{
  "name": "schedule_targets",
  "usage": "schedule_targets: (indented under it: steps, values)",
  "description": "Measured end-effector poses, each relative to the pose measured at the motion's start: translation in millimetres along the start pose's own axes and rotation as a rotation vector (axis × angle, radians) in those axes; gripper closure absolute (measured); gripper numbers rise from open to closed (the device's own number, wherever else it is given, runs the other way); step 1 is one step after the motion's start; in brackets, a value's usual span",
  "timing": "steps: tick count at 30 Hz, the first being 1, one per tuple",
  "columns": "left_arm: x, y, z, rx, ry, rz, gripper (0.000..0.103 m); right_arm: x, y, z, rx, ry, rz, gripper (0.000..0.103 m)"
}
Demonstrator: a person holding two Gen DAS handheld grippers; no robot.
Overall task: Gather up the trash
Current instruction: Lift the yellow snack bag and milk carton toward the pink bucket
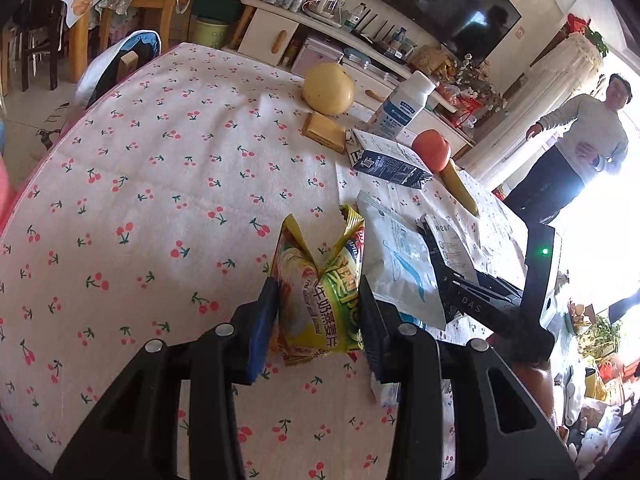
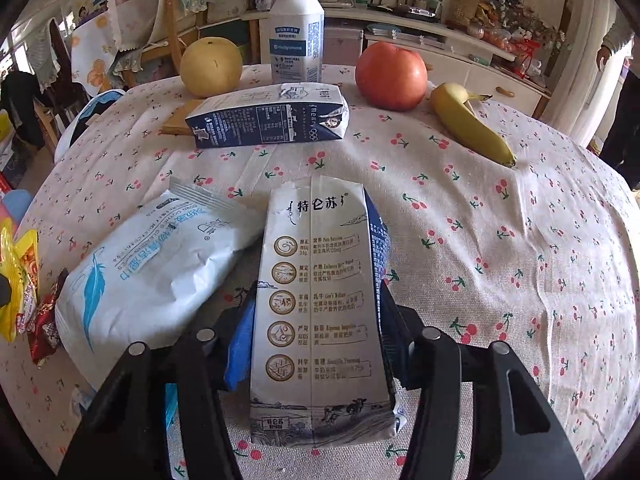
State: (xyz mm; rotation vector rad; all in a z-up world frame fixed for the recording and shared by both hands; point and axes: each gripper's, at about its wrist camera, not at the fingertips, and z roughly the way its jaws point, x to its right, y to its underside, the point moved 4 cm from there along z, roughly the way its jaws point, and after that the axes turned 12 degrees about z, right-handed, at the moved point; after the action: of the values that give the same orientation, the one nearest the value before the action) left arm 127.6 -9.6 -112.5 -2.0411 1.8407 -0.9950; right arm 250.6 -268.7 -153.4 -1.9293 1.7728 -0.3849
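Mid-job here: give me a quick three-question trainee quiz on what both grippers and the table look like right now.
1. True or false: the left gripper has a yellow-green oatmeal packet between its fingers.
2. Which item sits between the right gripper fingers?
A. banana
B. upright milk carton
C. white bottle
3. Fill in: the second milk carton lies on its ____ in front of the pear.

Key: 1 true; 2 B; 3 side.

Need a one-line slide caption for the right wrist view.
Right hand-held gripper shut on a milk carton on the cherry-print tablecloth, wet-wipes pack beside it, second carton and fruit behind.
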Motion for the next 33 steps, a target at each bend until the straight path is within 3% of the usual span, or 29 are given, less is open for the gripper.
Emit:
schedule_targets:
  steps: [6, 17, 26, 33]
  values:
    - [-8, 15, -10, -0.002, 0.004, -0.008, 0.064, 3, 3, -10, 0.037, -0.030, 0.030, 0.048]
    - [-16, 31, -32, 0.038, 0.029, 0.019, 0.067, -9, 17, -64, 0.197, -0.030, 0.031, 0.048]
    - [-41, 44, -54, 0.075, 0.063, -0.016, 0.069, -40, 37, -102, 0.201, -0.145, 0.030, 0.048]
    - [-59, 47, -70, 0.106, 0.081, -0.048, 0.069, -87, 56, -112, 0.171, -0.195, -0.051, 0.048]
